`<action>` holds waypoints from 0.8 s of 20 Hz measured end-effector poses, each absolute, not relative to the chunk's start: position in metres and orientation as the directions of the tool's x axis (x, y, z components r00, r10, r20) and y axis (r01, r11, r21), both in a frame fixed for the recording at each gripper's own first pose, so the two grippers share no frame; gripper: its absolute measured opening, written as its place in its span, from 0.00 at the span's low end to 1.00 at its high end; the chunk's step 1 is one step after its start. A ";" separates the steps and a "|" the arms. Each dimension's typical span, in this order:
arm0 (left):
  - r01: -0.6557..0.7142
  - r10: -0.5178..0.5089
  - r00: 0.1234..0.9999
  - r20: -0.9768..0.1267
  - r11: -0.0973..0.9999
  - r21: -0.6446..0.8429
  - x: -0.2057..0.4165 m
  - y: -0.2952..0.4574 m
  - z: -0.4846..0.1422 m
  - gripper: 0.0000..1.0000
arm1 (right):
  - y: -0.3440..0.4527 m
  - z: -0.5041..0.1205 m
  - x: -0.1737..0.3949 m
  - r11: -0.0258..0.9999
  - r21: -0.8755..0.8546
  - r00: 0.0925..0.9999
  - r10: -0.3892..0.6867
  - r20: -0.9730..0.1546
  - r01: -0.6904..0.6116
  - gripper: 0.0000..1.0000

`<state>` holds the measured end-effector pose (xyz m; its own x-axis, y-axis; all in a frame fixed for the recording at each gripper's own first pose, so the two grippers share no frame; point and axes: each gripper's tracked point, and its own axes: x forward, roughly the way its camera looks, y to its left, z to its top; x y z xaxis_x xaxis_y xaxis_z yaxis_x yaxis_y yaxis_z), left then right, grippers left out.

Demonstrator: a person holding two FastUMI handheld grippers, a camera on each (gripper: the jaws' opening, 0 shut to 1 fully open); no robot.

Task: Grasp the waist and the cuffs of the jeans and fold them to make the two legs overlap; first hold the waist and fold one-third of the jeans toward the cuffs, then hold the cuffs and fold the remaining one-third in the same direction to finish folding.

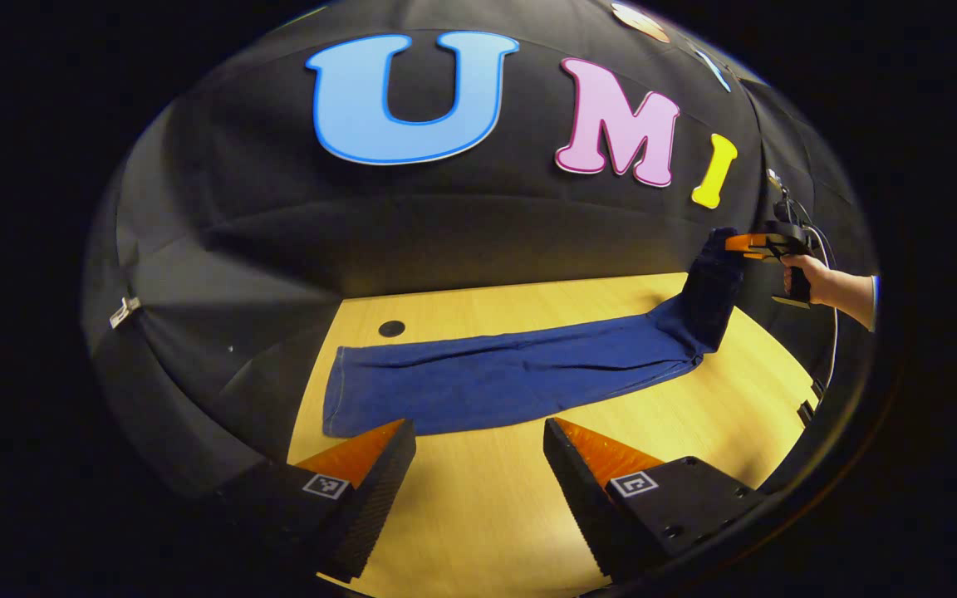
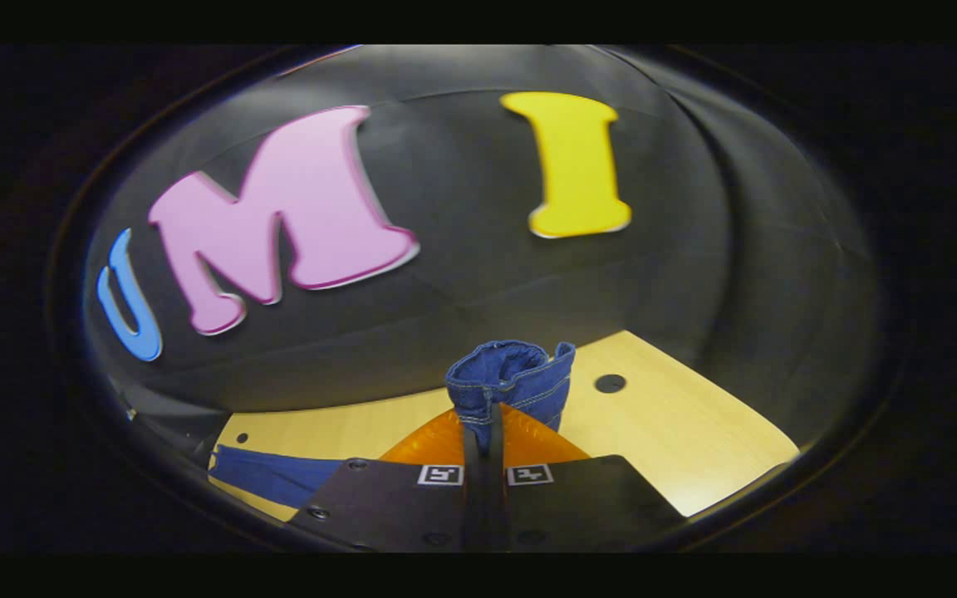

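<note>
- A pale wooden counter (image 1: 487, 498) is seen in front of the black cloth wall, with a small dark round hole (image 1: 391, 328) set into it near the back.
- The jeans (image 1: 487, 378) are laid lengthwise across the counter, their long axis running from the near left end to the far right end, where the cloth is lifted off the surface.
- The denim is deep blue, with pale stitching visible at the bunched edge.
- The left tool (image 1: 478, 465) is held above the counter just in front of the jeans, its fingers spread apart and nothing between them.
- The right tool (image 2: 484, 440) is clamped on the raised end of the jeans; a hand (image 1: 807, 274) is seen holding it in the left gripper view.
</note>
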<state>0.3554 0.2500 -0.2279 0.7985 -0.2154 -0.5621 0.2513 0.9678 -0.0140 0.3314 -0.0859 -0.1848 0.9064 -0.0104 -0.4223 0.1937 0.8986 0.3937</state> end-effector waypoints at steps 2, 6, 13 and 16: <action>0.218 -0.180 0.809 -0.559 0.976 0.001 0.345 0.277 -0.231 0.98 | -0.076 -0.171 0.331 0.932 0.347 0.919 0.039 -0.392 0.108 0.04; 0.175 -0.138 0.811 -0.568 0.984 0.011 0.323 0.312 -0.241 0.99 | -0.032 -0.219 0.333 0.948 0.317 0.897 0.174 -0.407 -0.039 0.10; 0.151 -0.133 0.796 -0.591 0.988 -0.019 0.310 0.326 -0.253 0.99 | -0.011 -0.325 0.322 0.910 0.397 0.752 0.346 -0.561 -0.121 0.00; 0.148 -0.156 0.781 -0.604 0.987 -0.065 0.324 0.320 -0.261 0.99 | -0.012 -0.345 0.312 0.894 0.433 0.701 0.381 -0.602 -0.113 0.00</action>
